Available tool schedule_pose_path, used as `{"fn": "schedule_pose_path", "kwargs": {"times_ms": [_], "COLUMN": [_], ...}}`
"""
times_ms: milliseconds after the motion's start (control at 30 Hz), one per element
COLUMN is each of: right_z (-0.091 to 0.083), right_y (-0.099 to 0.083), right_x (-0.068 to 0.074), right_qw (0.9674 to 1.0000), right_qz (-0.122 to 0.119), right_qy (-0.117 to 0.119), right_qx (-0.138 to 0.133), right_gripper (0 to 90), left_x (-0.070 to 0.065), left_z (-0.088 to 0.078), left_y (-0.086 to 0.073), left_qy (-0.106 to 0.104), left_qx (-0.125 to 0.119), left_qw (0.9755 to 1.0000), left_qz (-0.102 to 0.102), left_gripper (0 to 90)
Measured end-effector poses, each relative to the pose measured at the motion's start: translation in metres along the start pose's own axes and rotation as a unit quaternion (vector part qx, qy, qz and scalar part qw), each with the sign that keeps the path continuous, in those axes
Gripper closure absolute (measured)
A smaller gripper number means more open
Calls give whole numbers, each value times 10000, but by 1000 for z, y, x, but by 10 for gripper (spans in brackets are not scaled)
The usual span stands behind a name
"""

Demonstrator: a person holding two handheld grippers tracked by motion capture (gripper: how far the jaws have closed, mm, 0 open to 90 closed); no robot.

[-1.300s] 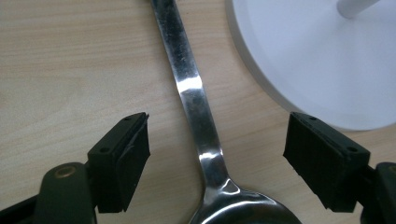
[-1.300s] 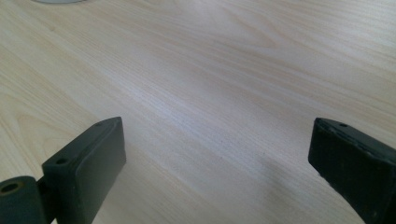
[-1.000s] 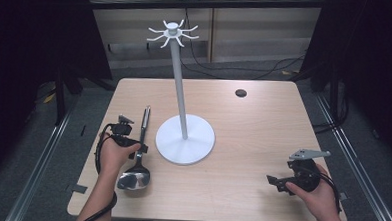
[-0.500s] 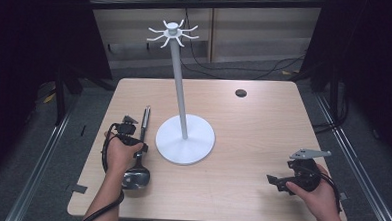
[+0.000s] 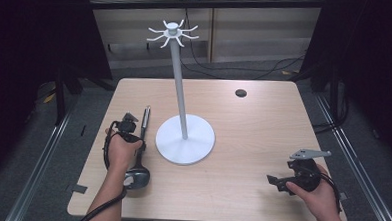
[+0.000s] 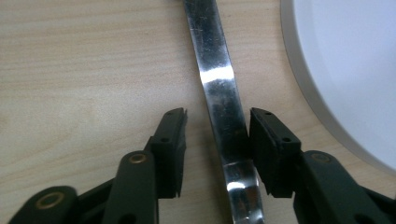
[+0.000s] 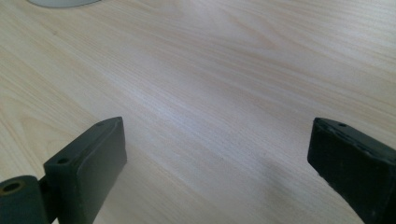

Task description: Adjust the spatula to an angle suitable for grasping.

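A steel ladle [image 5: 138, 177] lies on the wooden table [image 5: 253, 128], its bowl near the front edge and its handle [image 6: 219, 88] pointing away, just left of the white stand's round base [image 5: 185, 140]. My left gripper [image 5: 127, 128] is down over the handle, and its jaws have just been closing. In the left gripper view the handle runs between the jaws of my left gripper [image 6: 217, 128]. One pad [image 6: 264, 140] meets the handle's edge and a gap remains at the other pad [image 6: 173, 135]. My right gripper [image 5: 277, 182] stands open low over bare wood at the front right, also seen as my right gripper [image 7: 217, 140].
The white stand's pole rises to a ring of hooks [image 5: 172, 32] above the table's middle. Its base [image 6: 345, 70] lies close beside the left jaws. A small black disc [image 5: 241, 93] sits at the far right. The person's forearms enter from the front edge.
The left hand has crept slightly up the ladle handle, away from the bowl. The right hand and the ladle have not moved.
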State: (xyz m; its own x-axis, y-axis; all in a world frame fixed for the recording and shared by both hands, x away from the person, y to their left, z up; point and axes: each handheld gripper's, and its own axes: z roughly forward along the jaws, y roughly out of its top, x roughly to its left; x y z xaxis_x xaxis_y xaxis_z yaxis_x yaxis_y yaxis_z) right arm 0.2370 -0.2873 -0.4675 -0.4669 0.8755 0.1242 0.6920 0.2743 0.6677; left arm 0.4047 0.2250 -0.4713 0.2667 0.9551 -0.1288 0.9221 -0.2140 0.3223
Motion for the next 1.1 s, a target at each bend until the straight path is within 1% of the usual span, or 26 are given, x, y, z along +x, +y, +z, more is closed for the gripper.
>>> {"fn": "schedule_pose_path", "kwargs": {"times_ms": [33, 67, 100, 167, 200, 300, 367, 400, 433, 467, 533, 567, 633, 667, 700, 733, 833, 867, 967, 1000, 1033, 1100], "right_z": [0, 0, 0, 0, 0, 1, 1, 1, 2, 2, 2, 2, 2, 2, 2, 2, 2, 2, 2, 2, 2, 2], "right_y": [0, 0, 0, 0, 0, 0, -1, -1, -1, -1, -1, -1, -1, -1, -1, -1, -1, -1, -1, -1, -1, -1], "right_x": [0, 0, 0, 0, 0, 0, 0, 0, 0, 0, 0, 0, -1, -1, -1, -1, 0, 0, 0, 0, 0, 0], "right_qw": [10000, 10000, 10000, 10000, 10000, 10000, 10000, 10000, 10000, 10000, 10000, 10000, 10000, 10000, 10000, 10000, 10000, 10000, 10000, 10000, 10000, 10000], "right_qz": [0, -14, -9, -3, 1, -3, -5, -7, -6, -1, -2, 16, 26, 17, 17, 21, 40, 43, 37, 27, 29, 42], "right_qy": [0, -13, -11, -11, -11, -12, 1, 4, 5, 4, -5, -1, 19, 13, 13, 18, 27, 29, 42, 41, 30, 39], "right_qx": [0, 8, 6, -1, 1, 24, 34, 48, 51, 54, 54, 42, 22, 27, 27, 14, 9, 13, 5, 2, -10, -12], "right_gripper": [39, 39, 39, 40, 40, 41, 41, 41, 41, 41, 41, 41, 41, 41, 41, 41, 41, 41, 41, 41, 41, 41], "left_x": [0, -2, -2, -3, -4, -6, -6, -4, -4, -2, -1, -1, 1, 1, 1, 2, 4, 5, 5, 5, 5, 6], "left_z": [0, 0, 0, 0, 1, 1, 0, 0, 0, 0, 0, 0, -1, -1, -1, -1, -2, -2, -3, -5, -5, -8], "left_y": [0, 1, 1, 2, 2, 3, 3, 3, 3, 3, 2, 1, 0, 0, 0, -1, -3, -4, -6, -7, -7, -8], "left_qy": [0, -44, -44, -34, -2, 36, 20, -21, -21, -69, -70, -98, -93, -95, -95, -127, -134, -129, -192, -218, -218, -226], "left_qx": [0, 34, 34, 73, 82, 122, 143, 143, 143, 122, 96, 77, 44, 31, 31, 22, 18, -60, -69, -123, -123, -199], "left_qw": [10000, 9999, 9999, 9999, 9999, 9998, 9995, 9992, 9992, 9990, 9990, 9985, 9986, 9982, 9982, 9978, 9979, 9978, 9974, 9969, 9969, 9973], "left_qz": [0, -86, -86, -112, -88, -161, -266, -365, -365, -429, -440, -526, -522, -592, -592, -652, -638, -643, -687, -751, -751, -675], "left_gripper": [602, 636, 669, 688, 688, 710, 718, 721, 725, 730, 736, 742, 755, 756, 757, 757, 757, 758, 758, 758, 758, 759]}}
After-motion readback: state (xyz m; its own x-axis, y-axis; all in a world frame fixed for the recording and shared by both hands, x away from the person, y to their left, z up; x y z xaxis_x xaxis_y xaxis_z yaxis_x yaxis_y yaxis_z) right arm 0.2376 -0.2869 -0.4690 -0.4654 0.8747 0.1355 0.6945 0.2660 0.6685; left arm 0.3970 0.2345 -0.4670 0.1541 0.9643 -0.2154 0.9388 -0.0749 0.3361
